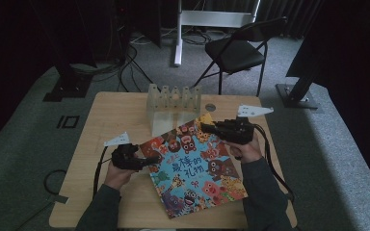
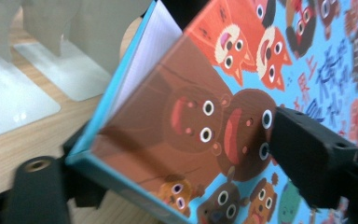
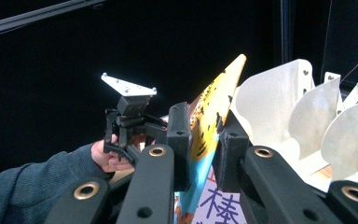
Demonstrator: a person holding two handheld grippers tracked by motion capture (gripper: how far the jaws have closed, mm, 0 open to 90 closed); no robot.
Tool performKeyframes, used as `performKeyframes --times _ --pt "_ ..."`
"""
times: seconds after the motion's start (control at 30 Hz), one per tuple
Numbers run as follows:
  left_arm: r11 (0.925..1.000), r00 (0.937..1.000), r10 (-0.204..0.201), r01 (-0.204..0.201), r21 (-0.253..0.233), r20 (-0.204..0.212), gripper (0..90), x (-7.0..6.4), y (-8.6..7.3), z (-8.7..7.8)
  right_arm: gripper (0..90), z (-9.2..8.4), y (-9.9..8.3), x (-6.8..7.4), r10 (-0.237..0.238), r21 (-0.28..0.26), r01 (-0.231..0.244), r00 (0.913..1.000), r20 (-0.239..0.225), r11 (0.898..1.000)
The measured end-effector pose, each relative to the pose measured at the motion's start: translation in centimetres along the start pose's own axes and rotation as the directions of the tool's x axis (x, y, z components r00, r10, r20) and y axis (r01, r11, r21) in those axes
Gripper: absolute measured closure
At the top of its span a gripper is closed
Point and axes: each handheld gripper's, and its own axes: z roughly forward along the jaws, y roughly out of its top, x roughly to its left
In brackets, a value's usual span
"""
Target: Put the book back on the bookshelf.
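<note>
A wooden table [image 1: 101,144] carries a picture book [image 1: 192,163] with a bright animal cover, lying askew at its middle, and beyond it a translucent rack [image 1: 173,103] of upright dividers. Nearest the viewer, two sleeved forearms enter from the bottom of the high view, each hand holding a black two-jaw gripper. The left gripper [image 1: 147,161] meets the book's near-left corner; in the left gripper view that corner [image 2: 168,154] stands raised between the jaws, one jaw below the blue edge and the other over the brown bears on the cover, the white page block showing at the top. The jaws stand part-way apart, and whether the pads actually press on the book is hard to make out, since the corner hides the lower pad. The right gripper [image 1: 209,127] is at the book's far corner, next to the rack; in the right gripper view its jaws [image 3: 204,144] are clamped on the yellow-edged corner [image 3: 214,112], which rises edge-on between them. Behind, the rack's pale dividers [image 3: 279,107] fan out at the right, cut off by the frame, and the other hand with its gripper [image 3: 126,126] shows farther off against a black backdrop. Past the table a folding chair [image 1: 236,50] stands on grey carpet; the room beyond is too dark to read
</note>
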Motion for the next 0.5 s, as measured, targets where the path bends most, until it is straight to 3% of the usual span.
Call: performKeyframes --times 0.23,0.37,0.5 --pt "0.9992 0.9994 0.002 0.0 -0.04 0.034 38.7 0.1 0.6 -1.0 77.1 -0.6 0.3 -0.1 -0.024 0.005 0.024 0.9997 0.006 1.0" --pt "0.9989 0.9995 0.026 -0.025 -0.04 0.02 43.2 -0.2 1.2 -1.2 72.6 -0.7 0.3 -0.4 -0.024 0.026 0.022 0.9968 0.076 0.999" --pt "0.9981 0.9989 0.047 -0.046 -0.04 0.006 46.8 -0.4 2.1 -1.5 70.2 -0.9 0.4 -0.3 -0.038 0.027 0.035 0.9935 0.107 0.999"
